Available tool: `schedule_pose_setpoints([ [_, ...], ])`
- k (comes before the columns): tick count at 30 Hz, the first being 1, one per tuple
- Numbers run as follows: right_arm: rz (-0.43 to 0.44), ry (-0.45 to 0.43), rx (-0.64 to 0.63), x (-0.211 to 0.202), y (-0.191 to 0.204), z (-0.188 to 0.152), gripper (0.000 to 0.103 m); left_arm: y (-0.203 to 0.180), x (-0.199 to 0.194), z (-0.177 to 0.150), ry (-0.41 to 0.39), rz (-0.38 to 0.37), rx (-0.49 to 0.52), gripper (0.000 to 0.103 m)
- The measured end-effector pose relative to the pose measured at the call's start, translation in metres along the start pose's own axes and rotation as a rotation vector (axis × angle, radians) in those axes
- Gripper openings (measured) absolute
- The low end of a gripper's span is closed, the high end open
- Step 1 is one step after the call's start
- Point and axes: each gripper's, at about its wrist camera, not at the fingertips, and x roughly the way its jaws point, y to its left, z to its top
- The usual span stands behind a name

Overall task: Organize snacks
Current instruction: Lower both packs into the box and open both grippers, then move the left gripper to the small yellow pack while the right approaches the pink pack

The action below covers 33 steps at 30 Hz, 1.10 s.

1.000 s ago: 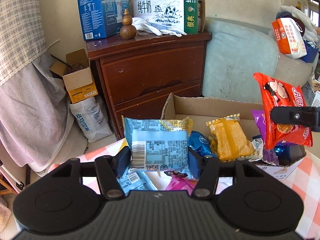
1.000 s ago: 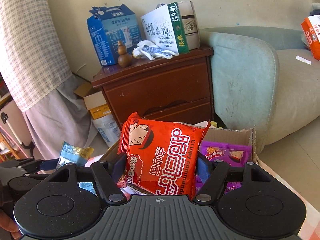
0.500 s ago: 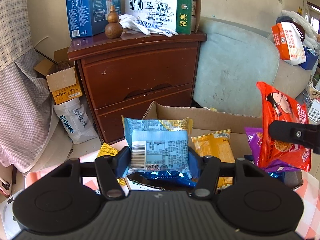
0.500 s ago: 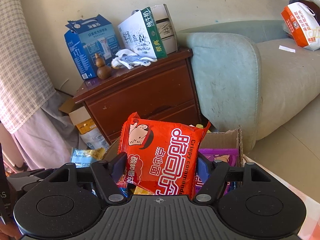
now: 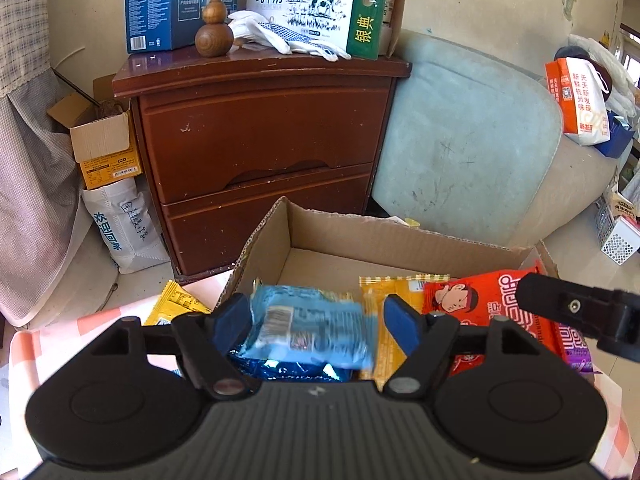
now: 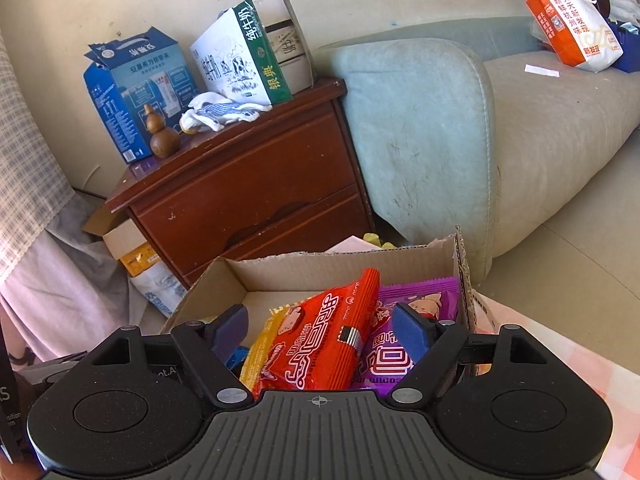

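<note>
Left wrist view: your left gripper (image 5: 316,316) gapes wide, gripping nothing, the blue packet (image 5: 308,330) blurred between its pads above the cardboard box (image 5: 400,236). Your right gripper (image 6: 320,330) also stands spread, the red packet (image 6: 320,344) lying loose in the box.

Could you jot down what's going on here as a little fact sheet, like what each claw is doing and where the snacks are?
Left claw: open, light blue packet blurred between its fingers
Right claw: open, nothing gripped
Red packet: lying tilted in cardboard box
Purple packet: in box, right of red one
Orange-yellow packet: in box
Yellow packet: outside box, on checked cloth
</note>
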Motion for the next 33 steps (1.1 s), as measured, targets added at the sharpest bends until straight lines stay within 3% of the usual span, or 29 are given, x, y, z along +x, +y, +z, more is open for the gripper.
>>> schedule_pose_setpoints([
  [16, 0.067, 0.019, -0.128, -0.007, 0.025, -0.012, 0.08, 0.055, -0.02, 0.005, -0.009, 0.101, -0.058, 0.079],
  [27, 0.235, 0.097, -0.245, -0.006, 0.064, -0.038, 0.08, 0.105, 0.0, -0.003, 0.035, 0.227, -0.133, 0.08],
  [33, 0.291, 0.149, -0.316, -0.003, 0.083, -0.059, 0.079, 0.122, 0.021, -0.002, 0.053, 0.248, -0.15, 0.08],
])
